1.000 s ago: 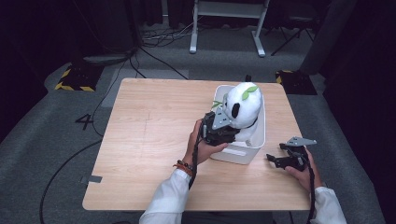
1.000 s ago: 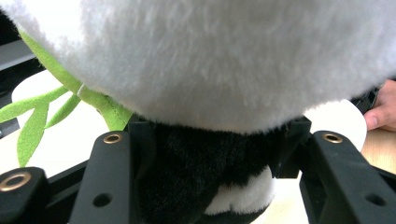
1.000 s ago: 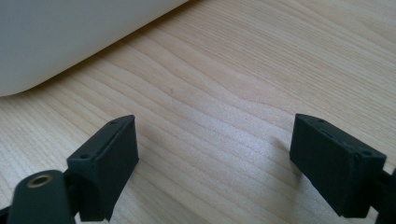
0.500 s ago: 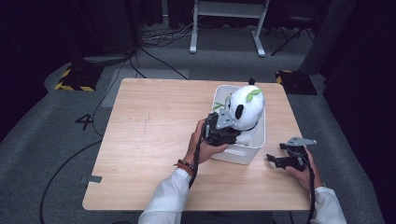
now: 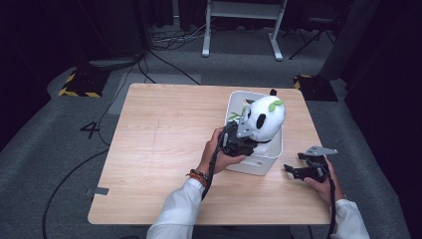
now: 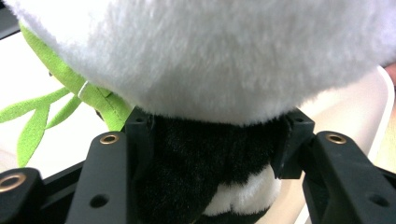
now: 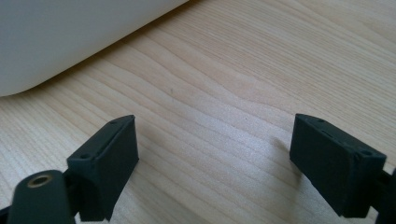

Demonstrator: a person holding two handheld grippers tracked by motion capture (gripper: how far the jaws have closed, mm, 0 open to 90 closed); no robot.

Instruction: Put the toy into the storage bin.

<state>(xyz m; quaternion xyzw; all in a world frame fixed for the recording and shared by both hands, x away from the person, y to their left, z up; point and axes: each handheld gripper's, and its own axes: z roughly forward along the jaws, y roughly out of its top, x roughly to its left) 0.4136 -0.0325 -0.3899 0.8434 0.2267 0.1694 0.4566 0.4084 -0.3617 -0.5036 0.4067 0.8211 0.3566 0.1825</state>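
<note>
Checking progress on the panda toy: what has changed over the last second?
The left tool moved the plush panda slightly rightward over the white bin, its jaws just easing open, black fur still between them. The right tool stayed open on the table.

Panda plush toy [image 5: 266,118]: deep-pile cloth, white and black, soft and matt; its green leaf trim [image 6: 44,119] is flat felt-like fabric with stitched edges. Bin [image 5: 259,162]: smooth white plastic, slight sheen. Table [image 5: 159,144]: light wood with visible grain, smooth, satin finish. Left gripper [image 6: 212,154] and right gripper [image 7: 215,158]: matt black plastic jaws, faintly textured, with brass-coloured metal inserts. Floor [image 5: 50,164]: grey carpet, rough. Sleeve [image 5: 174,214]: white woven cloth.
</note>
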